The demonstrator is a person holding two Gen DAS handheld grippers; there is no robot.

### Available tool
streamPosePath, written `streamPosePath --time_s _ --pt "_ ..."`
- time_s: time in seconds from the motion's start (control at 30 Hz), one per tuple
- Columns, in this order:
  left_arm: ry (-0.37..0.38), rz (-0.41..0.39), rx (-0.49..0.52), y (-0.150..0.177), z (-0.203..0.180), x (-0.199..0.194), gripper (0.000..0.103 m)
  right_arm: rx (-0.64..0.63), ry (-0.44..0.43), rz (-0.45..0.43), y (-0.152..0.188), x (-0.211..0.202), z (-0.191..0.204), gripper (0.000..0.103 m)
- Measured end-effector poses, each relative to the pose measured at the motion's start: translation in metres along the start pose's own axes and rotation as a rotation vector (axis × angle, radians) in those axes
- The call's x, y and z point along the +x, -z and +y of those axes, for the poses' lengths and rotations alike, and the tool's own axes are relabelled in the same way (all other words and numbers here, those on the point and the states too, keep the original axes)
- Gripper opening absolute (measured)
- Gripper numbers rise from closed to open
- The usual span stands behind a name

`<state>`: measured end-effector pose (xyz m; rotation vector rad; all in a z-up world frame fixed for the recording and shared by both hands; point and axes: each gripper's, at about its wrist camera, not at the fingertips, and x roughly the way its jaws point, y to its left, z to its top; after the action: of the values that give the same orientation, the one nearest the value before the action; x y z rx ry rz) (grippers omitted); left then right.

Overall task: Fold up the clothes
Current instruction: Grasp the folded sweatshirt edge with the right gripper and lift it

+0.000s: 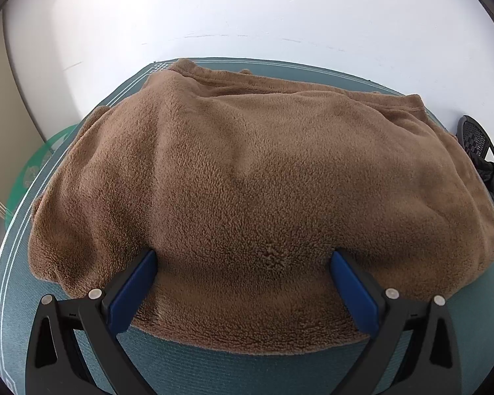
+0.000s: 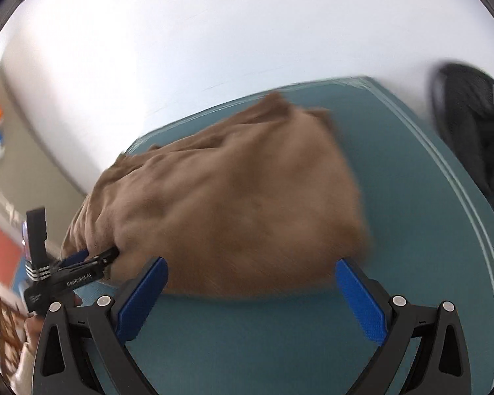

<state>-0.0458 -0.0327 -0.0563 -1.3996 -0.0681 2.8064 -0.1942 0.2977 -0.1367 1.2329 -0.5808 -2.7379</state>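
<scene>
- My left gripper [image 1: 243, 256] has its blue-padded jaws spread wide and released, its tips pressed into the near edge of the brown fleece garment [image 1: 247, 177]; nothing is pinched between them
- My right gripper [image 2: 250, 263] is also spread wide and holding nothing; it hovers over bare mat just short of the garment's near edge, and its view is smeared by motion blur
- In the right view the left gripper shows at the far left, its tips at the garment's left edge; there the blur hides how its jaws stand
- The garment lies bunched in a rough, thick rectangle on the teal table mat [image 1: 247, 372], covering most of it, with a white wall [image 1: 247, 6] behind
- A green basket [image 1: 33, 164] sits off the table's left side and a dark mesh chair [image 1: 480, 144] off the right
- Risks, as I judge them: the thick pile could slip from a shallow bite; closing on several layers at once would drag the whole bundle; the blurred right side makes aiming at an edge unreliable
</scene>
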Motion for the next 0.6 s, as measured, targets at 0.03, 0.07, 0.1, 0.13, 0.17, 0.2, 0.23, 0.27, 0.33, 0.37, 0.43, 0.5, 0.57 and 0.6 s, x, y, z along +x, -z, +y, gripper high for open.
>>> streamPosePath --time_s 0.03,0.07,0.1,0.13,0.17,0.2,0.23,0.27,0.33,0.37,0.43,0.5,0.57,0.6 --pt "0.0 0.0 0.0 0.0 0.0 0.0 0.103 0.049 -0.002 0.0 0.003 -0.004 -0.011 0.103" --pt "0.0 0.0 0.0 -0.001 0.0 0.001 0.103 0.1 -0.006 -0.001 0.006 -0.006 -0.021 0.103" --pt "0.0 0.0 0.0 -0.001 0.0 0.001 0.103 0.152 -0.01 -0.004 0.01 -0.009 -0.031 0.103" --pt "0.001 0.0 -0.001 0.0 0.0 0.0 0.103 0.186 -0.02 -0.007 0.012 -0.009 -0.036 0.103" --pt "0.002 -0.001 -0.001 0.0 0.001 -0.001 0.103 0.213 -0.03 -0.01 0.013 -0.009 -0.04 0.103" --pt "0.003 -0.001 -0.002 0.0 0.001 -0.001 0.103 0.228 -0.044 -0.007 0.014 -0.006 -0.04 0.103" --pt "0.004 -0.001 -0.003 0.0 0.001 -0.001 0.103 0.239 -0.059 -0.002 0.013 -0.003 -0.039 0.103" --pt "0.006 -0.002 -0.005 0.0 0.002 -0.001 0.103 0.249 -0.075 0.004 0.012 0.003 -0.037 0.103" --pt "0.011 -0.003 -0.008 0.0 0.003 -0.001 0.103 0.256 -0.106 0.013 0.006 0.015 -0.03 0.103" --pt "0.015 -0.004 -0.011 0.001 0.003 -0.002 0.103 0.25 -0.118 0.015 0.003 0.02 -0.025 0.103" --pt "0.017 -0.005 -0.013 0.0 0.003 -0.002 0.103 0.256 -0.143 0.022 -0.003 0.031 -0.017 0.103" --pt "0.02 -0.006 -0.015 0.0 0.004 -0.002 0.103 0.256 -0.143 0.013 -0.01 0.041 -0.01 0.103" --pt "0.022 -0.006 -0.017 0.0 0.004 -0.002 0.103 0.272 -0.143 -0.009 -0.018 0.05 -0.009 0.103" --pt "0.023 -0.006 -0.017 0.0 0.004 -0.002 0.103 0.289 -0.147 -0.024 -0.022 0.054 -0.011 0.103"
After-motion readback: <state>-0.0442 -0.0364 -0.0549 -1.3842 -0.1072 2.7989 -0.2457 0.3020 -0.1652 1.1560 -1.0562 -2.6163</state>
